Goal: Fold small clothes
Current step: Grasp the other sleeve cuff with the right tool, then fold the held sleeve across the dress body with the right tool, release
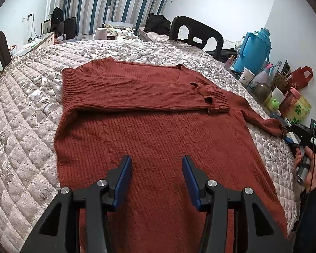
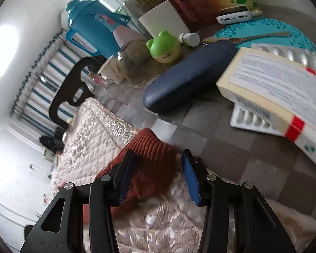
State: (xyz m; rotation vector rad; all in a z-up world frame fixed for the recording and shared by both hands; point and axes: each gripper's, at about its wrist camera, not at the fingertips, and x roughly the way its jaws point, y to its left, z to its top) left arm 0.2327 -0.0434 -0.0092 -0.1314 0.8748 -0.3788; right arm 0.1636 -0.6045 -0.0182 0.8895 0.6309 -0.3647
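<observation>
A: What does the left wrist view give?
B: The whole rust sweater (image 1: 158, 130) flat on the quilt (image 1: 21, 126), one sleeve folded across; left gripper (image 1: 157, 166) open above its hem.

A: And the right?
B: Only the cuff (image 2: 151, 147), between the right gripper's (image 2: 158, 168) parted pads, unpinched, beside a glasses case (image 2: 189, 73).

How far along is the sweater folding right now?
Done: one sleeve lies folded across the rust sweater. In hand: the right claw straddles the other sleeve's cuff, jaws open, nothing gripped yet. Left: fold that sleeve in, then the body. The left claw hovers open.
</observation>
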